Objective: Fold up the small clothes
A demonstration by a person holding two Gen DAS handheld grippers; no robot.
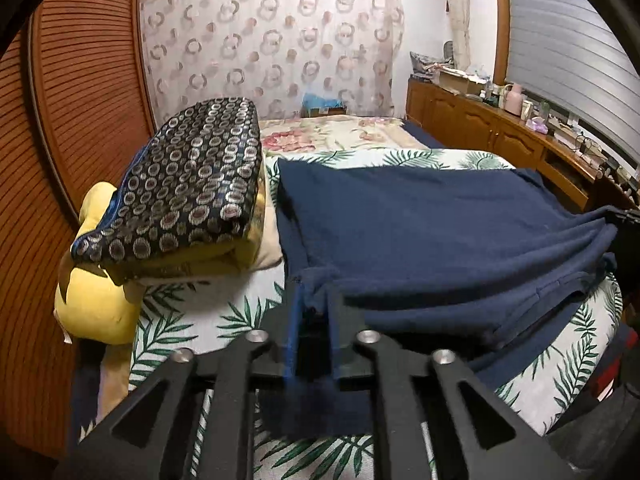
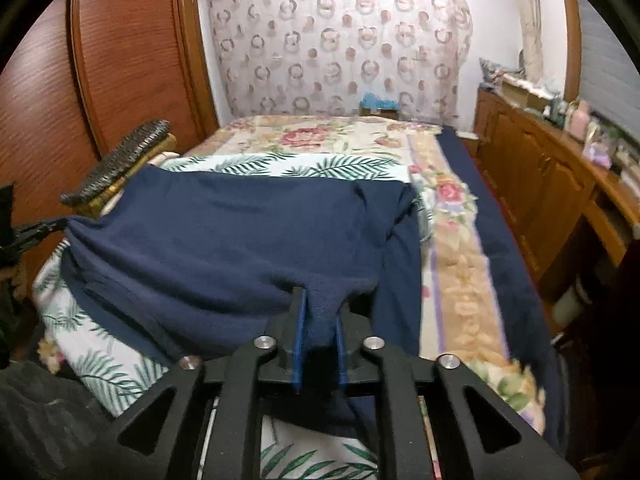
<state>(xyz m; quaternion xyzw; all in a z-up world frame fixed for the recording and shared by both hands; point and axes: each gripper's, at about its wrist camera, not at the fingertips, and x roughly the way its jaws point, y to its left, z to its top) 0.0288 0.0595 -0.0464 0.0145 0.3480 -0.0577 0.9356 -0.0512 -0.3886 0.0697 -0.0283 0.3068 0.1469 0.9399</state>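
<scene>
A dark navy garment point(image 1: 420, 220) lies spread on the palm-leaf sheet point(image 1: 224, 316) of the bed. My left gripper point(image 1: 314, 304) is shut on its near left edge, and the cloth hangs down between the blue pads. My right gripper point(image 2: 320, 312) is shut on the near right edge of the same garment point(image 2: 240, 232), lifting a bunch of cloth. The left gripper shows at the left edge of the right wrist view point(image 2: 36, 228), pinching the garment's corner. The garment's far part lies flat.
A stack of folded clothes, a black circle-patterned piece point(image 1: 188, 184) over yellow ones, sits at the left beside a yellow plush toy point(image 1: 96, 300). A floral blanket point(image 2: 452, 240) covers the bed's far and right side. A wooden wardrobe stands left, a cluttered wooden sideboard point(image 2: 552, 168) right.
</scene>
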